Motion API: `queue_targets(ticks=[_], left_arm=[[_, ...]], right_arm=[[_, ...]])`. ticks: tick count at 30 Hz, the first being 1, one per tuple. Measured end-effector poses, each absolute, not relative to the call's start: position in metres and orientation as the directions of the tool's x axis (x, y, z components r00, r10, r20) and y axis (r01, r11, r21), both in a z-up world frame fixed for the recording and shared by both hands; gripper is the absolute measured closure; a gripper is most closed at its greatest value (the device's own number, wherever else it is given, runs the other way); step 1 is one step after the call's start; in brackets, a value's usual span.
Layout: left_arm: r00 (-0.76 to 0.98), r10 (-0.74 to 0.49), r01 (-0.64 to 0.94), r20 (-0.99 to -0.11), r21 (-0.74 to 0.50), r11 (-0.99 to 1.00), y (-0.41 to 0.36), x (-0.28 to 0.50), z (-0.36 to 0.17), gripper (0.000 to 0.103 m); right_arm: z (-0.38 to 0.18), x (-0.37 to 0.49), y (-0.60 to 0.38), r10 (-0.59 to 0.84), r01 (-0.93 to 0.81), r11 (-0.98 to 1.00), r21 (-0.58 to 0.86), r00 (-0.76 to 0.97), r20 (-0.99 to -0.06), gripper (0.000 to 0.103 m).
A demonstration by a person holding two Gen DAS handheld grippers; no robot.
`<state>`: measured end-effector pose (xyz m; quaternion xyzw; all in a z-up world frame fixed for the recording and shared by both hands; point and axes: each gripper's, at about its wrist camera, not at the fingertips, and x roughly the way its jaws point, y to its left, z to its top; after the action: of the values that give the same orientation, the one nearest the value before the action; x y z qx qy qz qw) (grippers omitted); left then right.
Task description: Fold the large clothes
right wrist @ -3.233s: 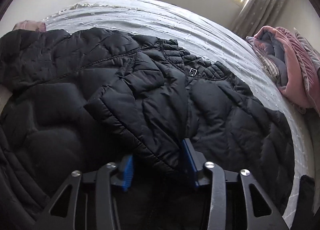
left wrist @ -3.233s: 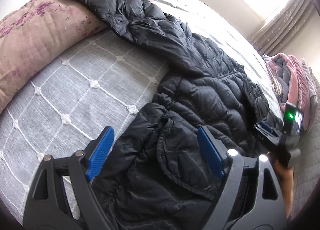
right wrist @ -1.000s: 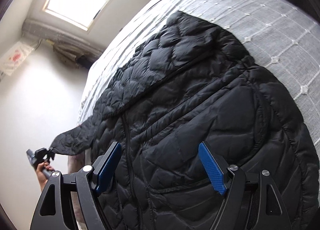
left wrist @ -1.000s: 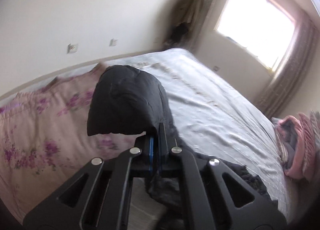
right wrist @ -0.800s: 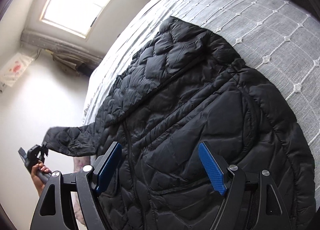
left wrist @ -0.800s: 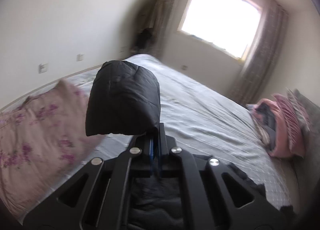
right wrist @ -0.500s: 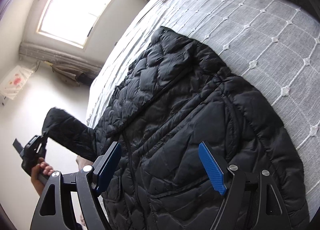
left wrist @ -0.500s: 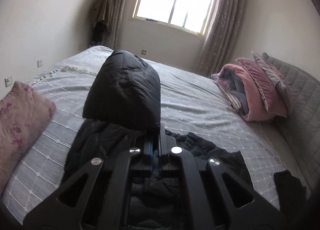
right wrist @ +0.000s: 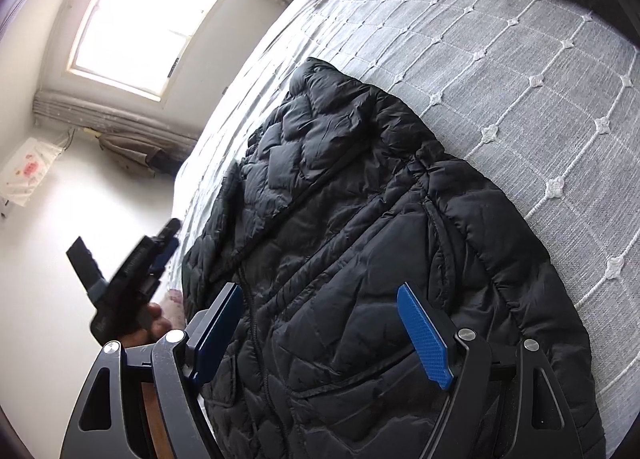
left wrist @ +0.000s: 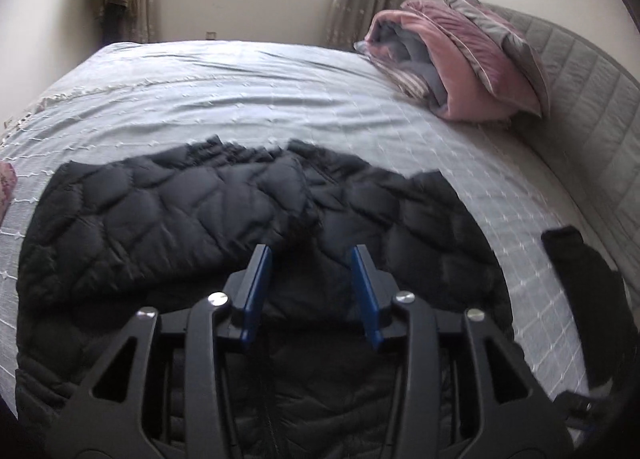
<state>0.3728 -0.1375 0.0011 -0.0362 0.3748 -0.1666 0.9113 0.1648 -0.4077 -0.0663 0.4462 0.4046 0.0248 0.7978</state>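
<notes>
A black quilted puffer jacket [left wrist: 400, 211] lies front-up on the grey bedspread [left wrist: 240, 99]. One sleeve [left wrist: 160, 211] is folded across its chest, and the cuff ends just ahead of my left gripper [left wrist: 310, 255]. That gripper's jaws are opening; the blue pads stand apart and press on nothing. The right wrist view shows the jacket [right wrist: 360, 199] from its lower side, with the left gripper [right wrist: 132, 271] blurred in a hand at the far left. My right gripper [right wrist: 320, 303] hovers open over the jacket's pocket area with only the flat front under it.
A rolled pink and grey blanket with cushions [left wrist: 452, 59] sits at the bed's far right by the padded headboard [left wrist: 592, 99]. Another black garment [left wrist: 576, 259] lies near the right edge. A floral pillow [left wrist: 6, 183] peeks in at the left. Bare bedspread stretches beyond the jacket.
My left gripper carried the raised sleeve across, came down over the jacket and let go as its jaws parted. The sleeve now lies on the chest. The right gripper stayed open and barely shifted.
</notes>
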Motion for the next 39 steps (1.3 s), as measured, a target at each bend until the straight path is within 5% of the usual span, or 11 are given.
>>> queue_targets(ticks=[5, 9, 23, 39], left_arm=[[0.627, -0.336, 0.231, -0.702, -0.245, 0.942, -0.106, 0.346, 0.001, 0.058], [0.633, -0.27, 0.125, -0.726, -0.248, 0.961, -0.053, 0.304, 0.002, 0.044], [0.64, -0.058, -0.234, -0.766, -0.267, 0.935, 0.114, 0.184, -0.048, 0.035], [0.593, -0.1, -0.281, -0.799, -0.322, 0.904, 0.176, 0.128, -0.058, 0.026]], right_arm=[[-0.069, 0.165, -0.413, 0.368, 0.348, 0.613, 0.709, 0.669, -0.646, 0.022], [-0.07, 0.163, -0.417, 0.365, 0.355, 0.605, 0.713, 0.672, -0.644, 0.022], [-0.064, 0.165, -0.411, 0.276, 0.372, 0.691, 0.62, 0.657, -0.702, 0.022], [-0.024, 0.12, -0.386, 0.158, 0.288, 0.845, 0.451, 0.671, -0.725, 0.02]])
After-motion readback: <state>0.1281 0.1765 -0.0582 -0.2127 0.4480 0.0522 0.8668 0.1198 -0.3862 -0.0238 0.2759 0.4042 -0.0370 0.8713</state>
